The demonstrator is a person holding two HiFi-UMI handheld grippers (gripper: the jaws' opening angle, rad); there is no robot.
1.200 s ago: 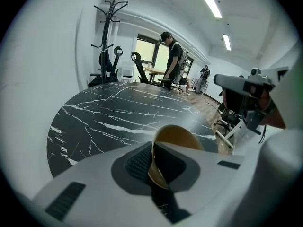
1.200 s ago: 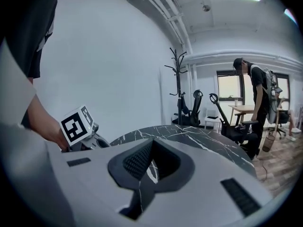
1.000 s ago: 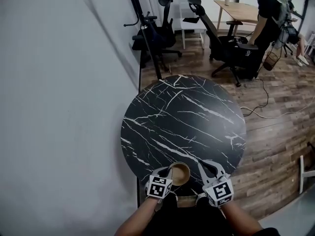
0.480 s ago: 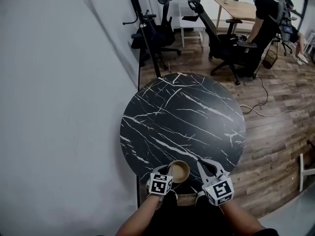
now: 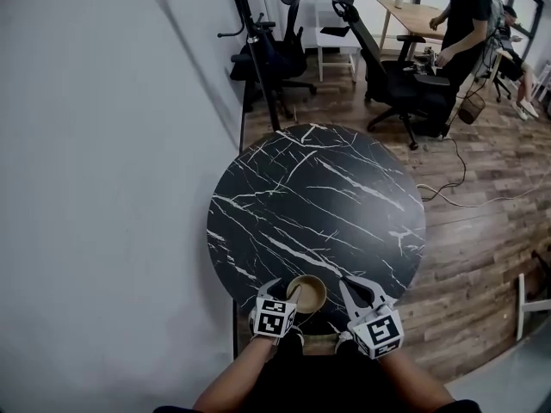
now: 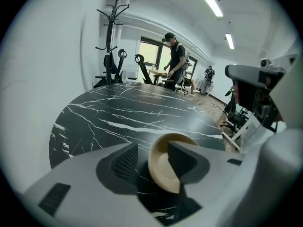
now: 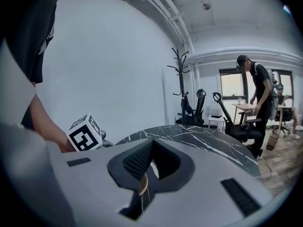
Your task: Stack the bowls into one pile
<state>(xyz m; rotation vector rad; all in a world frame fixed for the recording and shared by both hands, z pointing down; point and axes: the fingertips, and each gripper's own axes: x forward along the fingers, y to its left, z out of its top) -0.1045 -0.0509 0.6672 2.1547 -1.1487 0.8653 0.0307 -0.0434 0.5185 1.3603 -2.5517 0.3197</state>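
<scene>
**A:** Head view first: where is the bowl (image 5: pixel 306 293)?

**B:** Lower middle of the frame, at the near edge of the dark marbled surface (image 5: pixel 318 196). It is tan and sits between the two grippers.

**A:** And the left gripper (image 5: pixel 282 292)?

**B:** Just beside the bowl, at its lower left. In the left gripper view its fingers (image 6: pixel 124 161) have just been opening and now stand wide. The bowl's rim is between them: one finger reaches over the hollow, and the other stands clear of the outer wall without pressing.

**A:** The right gripper (image 5: pixel 344 282)?

**B:** Lower right of the bowl, a little apart from it. Its fingers (image 7: pixel 142 161) are together with nothing between them. A sliver of the bowl shows behind them.

**A:** What is farther off?

**B:** In the upper right there are office chairs (image 5: pixel 396 80) and a person (image 5: pixel 469 11) at a wooden desk (image 5: pixel 413 15), on a plank floor (image 5: pixel 482 231).
</scene>
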